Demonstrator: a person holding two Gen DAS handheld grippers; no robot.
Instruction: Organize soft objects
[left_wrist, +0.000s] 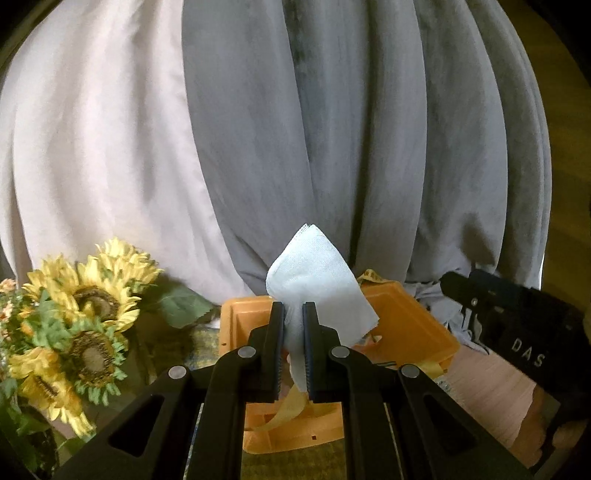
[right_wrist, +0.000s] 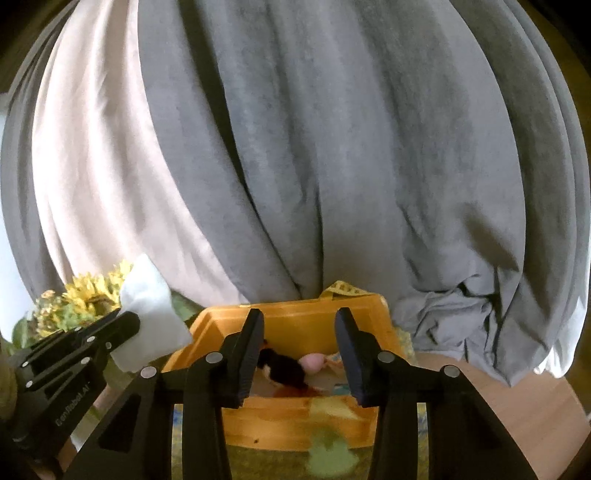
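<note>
Left gripper pinches pale cloth (above orange bin)

Home room, likely living space: long grey fabric curtains beside pale pink ones, artificial yellow sunflower bouquet, wood-tone floor.

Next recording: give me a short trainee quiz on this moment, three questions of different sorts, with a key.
1. True or false: the left gripper is shut on the pale blue folded cloth.
2. What hangs behind the orange box? A) a grey curtain B) a brick wall C) a bookshelf
3. Fill in: the artificial flowers standing left of the box are ____.

Key: 1 true; 2 A; 3 sunflowers.
</note>
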